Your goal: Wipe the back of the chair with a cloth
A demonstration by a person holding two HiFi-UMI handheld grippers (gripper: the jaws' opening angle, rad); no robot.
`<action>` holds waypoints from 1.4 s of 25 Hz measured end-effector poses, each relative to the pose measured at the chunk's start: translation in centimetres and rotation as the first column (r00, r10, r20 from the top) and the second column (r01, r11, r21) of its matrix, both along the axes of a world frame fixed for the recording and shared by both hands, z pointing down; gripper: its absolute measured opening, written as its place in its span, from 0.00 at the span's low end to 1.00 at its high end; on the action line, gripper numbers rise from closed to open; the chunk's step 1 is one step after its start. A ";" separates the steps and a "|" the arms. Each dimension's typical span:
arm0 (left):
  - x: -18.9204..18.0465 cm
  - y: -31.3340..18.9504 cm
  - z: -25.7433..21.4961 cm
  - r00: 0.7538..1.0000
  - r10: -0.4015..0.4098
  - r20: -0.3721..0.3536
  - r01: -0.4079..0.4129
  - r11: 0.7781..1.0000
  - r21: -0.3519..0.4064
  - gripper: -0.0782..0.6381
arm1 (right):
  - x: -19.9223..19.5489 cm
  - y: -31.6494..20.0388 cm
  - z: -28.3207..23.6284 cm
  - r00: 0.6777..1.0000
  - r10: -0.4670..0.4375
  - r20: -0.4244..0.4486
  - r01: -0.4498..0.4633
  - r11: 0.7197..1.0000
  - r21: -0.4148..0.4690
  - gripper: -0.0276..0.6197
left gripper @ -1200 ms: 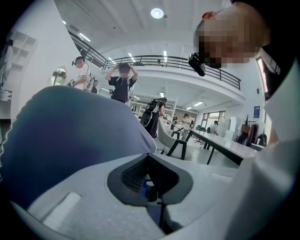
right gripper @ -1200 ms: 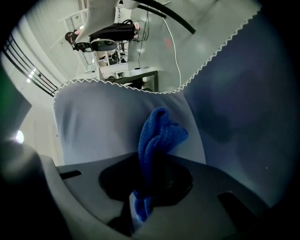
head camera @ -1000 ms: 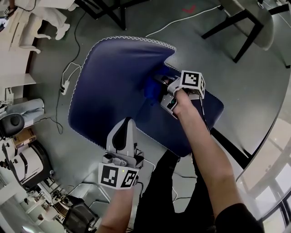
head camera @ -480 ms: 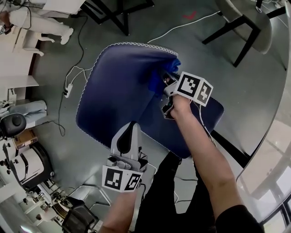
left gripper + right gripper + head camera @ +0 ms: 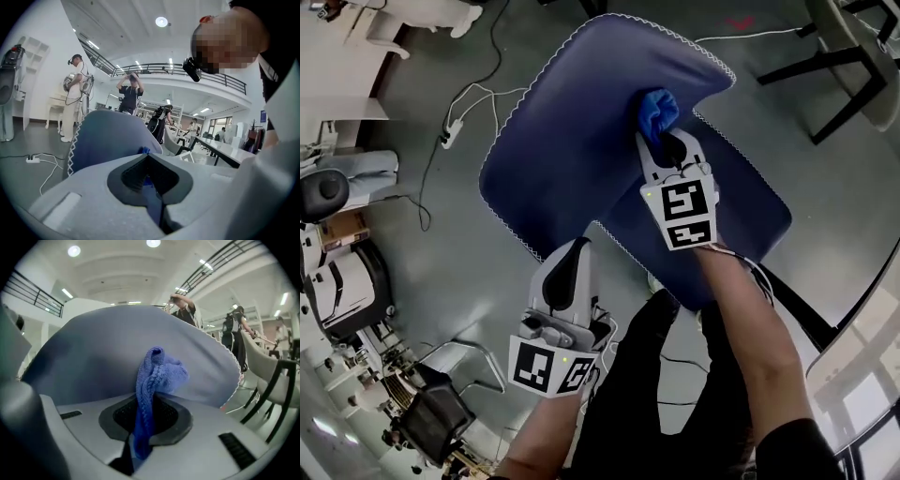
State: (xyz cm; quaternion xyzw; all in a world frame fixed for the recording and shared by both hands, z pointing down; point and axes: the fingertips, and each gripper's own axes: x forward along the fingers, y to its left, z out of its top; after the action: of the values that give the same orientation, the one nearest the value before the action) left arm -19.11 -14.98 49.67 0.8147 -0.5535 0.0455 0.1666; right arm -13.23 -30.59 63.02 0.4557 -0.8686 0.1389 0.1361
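The right gripper [image 5: 662, 139] and the cloth [image 5: 658, 110] have travelled further up the chair back [image 5: 572, 122] since a second ago and now sit close to its top edge, at the far right corner. The gripper's marker cube has turned to face straight up.

The chair fills the middle of the head view. Its dark blue back, edged with white zigzag stitching, spreads to the far left, and a second blue panel [image 5: 745, 220] lies to the near right. It stands on a grey floor [image 5: 431, 244], where white cables trail off to the far left.

The person's right forearm [image 5: 750, 328] reaches out from the near right, nearly straight, across the near-right panel. The left hand is held low and near, with the left gripper [image 5: 573, 251] pointing away towards the near edge of the chair back. Whether it touches the fabric cannot be told.

In the left gripper view the left gripper [image 5: 150, 174] has its jaws drawn together, with only a thin gap showing blue beyond them.

In the right gripper view the right gripper [image 5: 146, 416] is clamped on the cloth [image 5: 157, 376]. This is a bunched blue towel whose long axis runs in line with the gripper. Its free end sticks out past the tips, away from the person, and presses against the chair back.
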 end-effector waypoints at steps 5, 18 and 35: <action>-2.0 1.6 0.2 1.000 -0.024 0.009 0.024 1.000 0.020 0.12 | -2.6 2.9 0.4 0.997 -0.040 -0.065 0.044 0.998 0.051 0.14; -3.7 4.1 1.0 0.996 -0.083 0.019 0.082 0.995 0.056 0.12 | -9.4 11.8 3.3 0.951 -0.284 -0.123 0.293 0.954 0.062 0.14; -8.4 7.5 -3.5 0.985 -0.172 0.000 0.172 0.982 0.077 0.12 | -14.4 24.0 -5.8 0.616 -0.761 -0.205 0.787 0.605 0.121 0.14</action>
State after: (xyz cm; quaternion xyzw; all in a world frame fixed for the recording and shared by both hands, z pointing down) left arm -27.50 -7.46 46.20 0.7695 -0.6238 0.0124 0.1364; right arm -27.63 -6.62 57.21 0.0537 -0.9782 -0.0520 0.1938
